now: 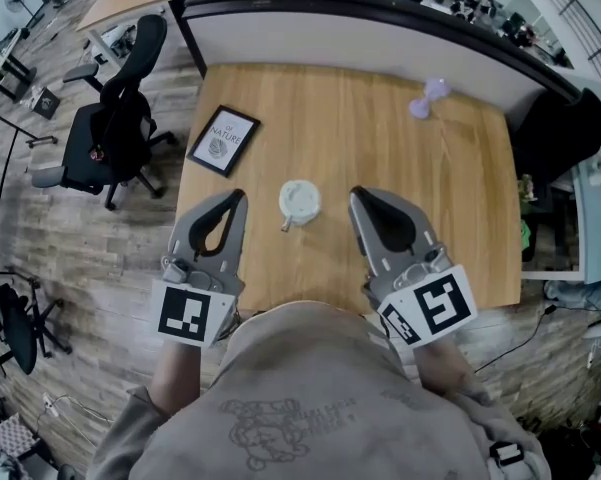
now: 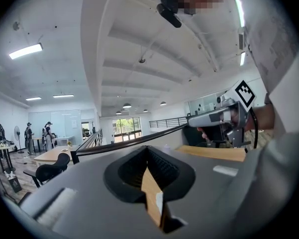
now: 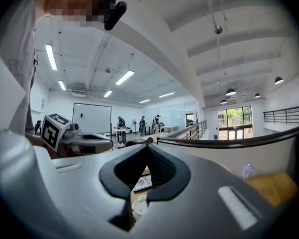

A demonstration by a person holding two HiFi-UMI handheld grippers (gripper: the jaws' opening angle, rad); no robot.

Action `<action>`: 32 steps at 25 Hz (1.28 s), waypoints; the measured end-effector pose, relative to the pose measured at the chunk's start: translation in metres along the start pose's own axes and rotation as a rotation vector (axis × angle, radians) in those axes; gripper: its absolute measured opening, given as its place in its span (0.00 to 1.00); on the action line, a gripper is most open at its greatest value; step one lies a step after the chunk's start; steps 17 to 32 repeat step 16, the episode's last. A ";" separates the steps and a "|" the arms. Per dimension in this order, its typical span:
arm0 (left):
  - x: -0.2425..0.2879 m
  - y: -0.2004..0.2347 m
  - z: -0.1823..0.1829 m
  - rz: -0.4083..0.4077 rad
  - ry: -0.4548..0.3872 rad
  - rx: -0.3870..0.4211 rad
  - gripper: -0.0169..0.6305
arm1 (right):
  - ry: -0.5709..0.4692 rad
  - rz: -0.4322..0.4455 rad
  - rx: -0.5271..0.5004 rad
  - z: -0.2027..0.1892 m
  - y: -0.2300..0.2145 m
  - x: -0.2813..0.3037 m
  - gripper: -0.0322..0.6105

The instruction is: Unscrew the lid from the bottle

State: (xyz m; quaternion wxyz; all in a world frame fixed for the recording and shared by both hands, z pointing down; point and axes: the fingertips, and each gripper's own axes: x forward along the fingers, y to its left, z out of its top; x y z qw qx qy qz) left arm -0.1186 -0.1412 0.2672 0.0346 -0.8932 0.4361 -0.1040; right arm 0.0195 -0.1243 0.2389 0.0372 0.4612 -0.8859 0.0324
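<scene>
Bottle point(image 1: 300, 202) sits between left gripper point(image 1: 238, 199) and right gripper point(image 1: 358, 197), seemingly untouched.

the black-framed picture point(image 1: 223, 140) bears the word "nature".

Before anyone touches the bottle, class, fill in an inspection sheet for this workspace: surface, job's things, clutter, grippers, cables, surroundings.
Surface: wooden table, light top.
Job's things: white bottle standing near the front edge, lid apparently on.
Clutter: framed picture lying at the left; small purple object far right.
Grippers: left gripper and right gripper flank the bottle without touching, fingers shut, empty.
Cables: dark cable on the floor, right.
Surroundings: black office chair left of the table; open office beyond.
</scene>
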 end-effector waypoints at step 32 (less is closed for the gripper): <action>0.003 -0.005 -0.002 -0.028 0.001 -0.020 0.03 | 0.012 -0.024 0.020 -0.003 -0.006 -0.004 0.07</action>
